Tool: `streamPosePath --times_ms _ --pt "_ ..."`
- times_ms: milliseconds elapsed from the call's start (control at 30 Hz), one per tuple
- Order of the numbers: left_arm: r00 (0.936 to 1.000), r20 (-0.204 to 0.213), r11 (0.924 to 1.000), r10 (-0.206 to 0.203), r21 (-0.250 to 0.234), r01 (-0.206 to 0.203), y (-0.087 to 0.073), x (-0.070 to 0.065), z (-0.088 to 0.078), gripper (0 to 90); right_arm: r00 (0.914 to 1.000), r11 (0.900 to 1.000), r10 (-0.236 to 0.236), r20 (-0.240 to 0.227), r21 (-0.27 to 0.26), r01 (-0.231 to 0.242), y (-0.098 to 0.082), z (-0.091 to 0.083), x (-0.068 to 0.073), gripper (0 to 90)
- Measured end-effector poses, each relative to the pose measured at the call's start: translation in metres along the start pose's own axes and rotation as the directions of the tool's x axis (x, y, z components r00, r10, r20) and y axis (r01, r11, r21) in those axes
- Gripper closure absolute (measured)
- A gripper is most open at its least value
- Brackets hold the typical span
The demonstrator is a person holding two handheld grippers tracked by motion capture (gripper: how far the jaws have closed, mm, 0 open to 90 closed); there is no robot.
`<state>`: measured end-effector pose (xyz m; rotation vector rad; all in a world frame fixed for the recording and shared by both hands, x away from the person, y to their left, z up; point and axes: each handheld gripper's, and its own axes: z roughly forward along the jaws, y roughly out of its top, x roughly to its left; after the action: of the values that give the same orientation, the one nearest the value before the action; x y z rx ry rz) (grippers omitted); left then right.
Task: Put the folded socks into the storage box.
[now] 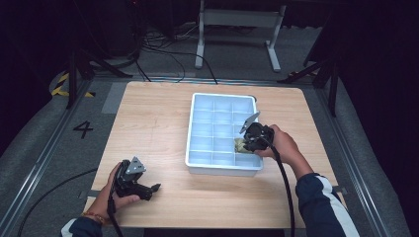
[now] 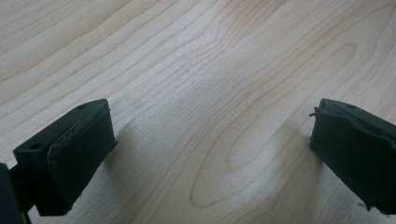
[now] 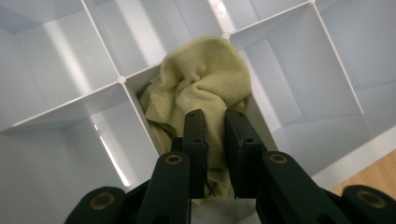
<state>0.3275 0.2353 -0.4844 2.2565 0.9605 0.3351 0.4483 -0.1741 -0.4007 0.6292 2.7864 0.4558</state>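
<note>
Resting low on the wooden table (image 1: 148,128), well left of the white divided tray (image 1: 200,165), the left gripper (image 2: 210,149) has its jaws spread wide on nothing. Inside a tray compartment near its front right corner, the right gripper (image 3: 215,140) pinches a crumpled yellow-green cloth (image 3: 205,79). It looks soft, light and limp, so a bunched fold seems the surest hold.

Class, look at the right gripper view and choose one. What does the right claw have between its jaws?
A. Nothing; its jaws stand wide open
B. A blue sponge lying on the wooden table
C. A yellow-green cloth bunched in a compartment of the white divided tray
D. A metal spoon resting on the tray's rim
C: the right claw has its jaws closed on the yellow-green cloth, which sits bunched inside a compartment of the white divided tray.
</note>
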Motion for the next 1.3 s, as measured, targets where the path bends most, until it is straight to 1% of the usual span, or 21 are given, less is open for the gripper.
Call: streamPosePath --times_ms 100,133,233,367,433,467,533,567,633,833,867,1000,1133,1200,1300 --pt "1.0 0.0 1.0 0.0 0.0 0.0 0.0 0.0 0.0 0.0 1.0 1.0 -0.005 0.005 0.014 0.005 0.001 0.003 0.001 79.8" --pt "1.0 0.0 1.0 0.0 0.0 0.0 0.0 0.0 0.0 0.0 0.9999 1.0 -0.008 0.01 0.027 0.008 0.002 0.006 0.002 80.0" --pt "1.0 0.0 1.0 0.0 0.0 0.0 0.0 0.0 0.0 0.0 0.9998 0.999 -0.012 0.014 0.031 0.012 0.002 0.008 0.004 80.0" --pt "1.0 0.0 1.0 0.0 0.0 0.0 0.0 0.0 0.0 0.0 0.9999 1.0 -0.006 0.013 0.023 0.006 0.001 0.007 0.003 79.2" --pt "1.0 0.0 1.0 0.0 0.0 0.0 0.0 0.0 0.0 0.0 0.9999 1.0 -0.005 0.011 0.005 0.005 -0.001 0.004 0.003 77.7" --pt "1.0 0.0 1.0 0.0 0.0 0.0 0.0 0.0 0.0 0.0 0.9999 1.0 -0.005 0.011 0.005 0.005 -0.001 0.004 0.003 77.7" --pt "1.0 0.0 1.0 0.0 0.0 0.0 0.0 0.0 0.0 0.0 0.9999 1.0 0.008 0.011 -0.03 -0.008 -0.005 -0.004 0.003 76.4" --pt "1.0 0.0 1.0 0.0 0.0 0.0 0.0 0.0 0.0 0.0 0.9999 1.0 0.008 0.011 -0.03 -0.008 -0.005 -0.004 0.003 76.4" --pt "1.0 0.0 1.0 0.0 0.0 0.0 0.0 0.0 0.0 0.0 0.9998 0.998 0.017 0.013 -0.058 -0.017 -0.008 -0.011 0.002 75.1" --pt "1.0 -0.001 1.0 0.0 0.0 0.0 0.0 0.0 0.0 0.0 0.9996 0.994 0.023 0.019 -0.104 -0.021 -0.015 -0.022 0.004 73.1" --pt "1.0 -0.001 1.0 -0.001 0.0 0.001 0.0 0.0 0.0 0.0 0.9996 0.993 0.023 0.016 -0.12 -0.021 -0.018 -0.026 0.004 72.8" --pt "1.0 -0.001 1.0 -0.001 0.0 0.001 0.0 0.0 0.0 0.0 0.9994 0.99 0.023 0.026 -0.138 -0.019 -0.022 -0.032 0.005 71.4" --pt "1.0 -0.001 1.0 -0.001 0.0 0.001 0.0 0.0 0.0 0.0 0.9994 0.986 0.023 0.026 -0.168 -0.018 -0.027 -0.04 0.008 70.1" --pt "1.0 -0.002 1.0 -0.001 -0.001 0.001 0.0 0.0 0.0 0.0 0.9992 0.982 0.022 0.034 -0.187 -0.015 -0.031 -0.046 0.011 69.0" --pt "1.0 -0.002 1.0 -0.001 0.0 0.001 0.0 0.0 0.0 0.0 0.9991 0.981 0.018 0.038 -0.195 -0.01 -0.035 -0.049 0.012 68.1"
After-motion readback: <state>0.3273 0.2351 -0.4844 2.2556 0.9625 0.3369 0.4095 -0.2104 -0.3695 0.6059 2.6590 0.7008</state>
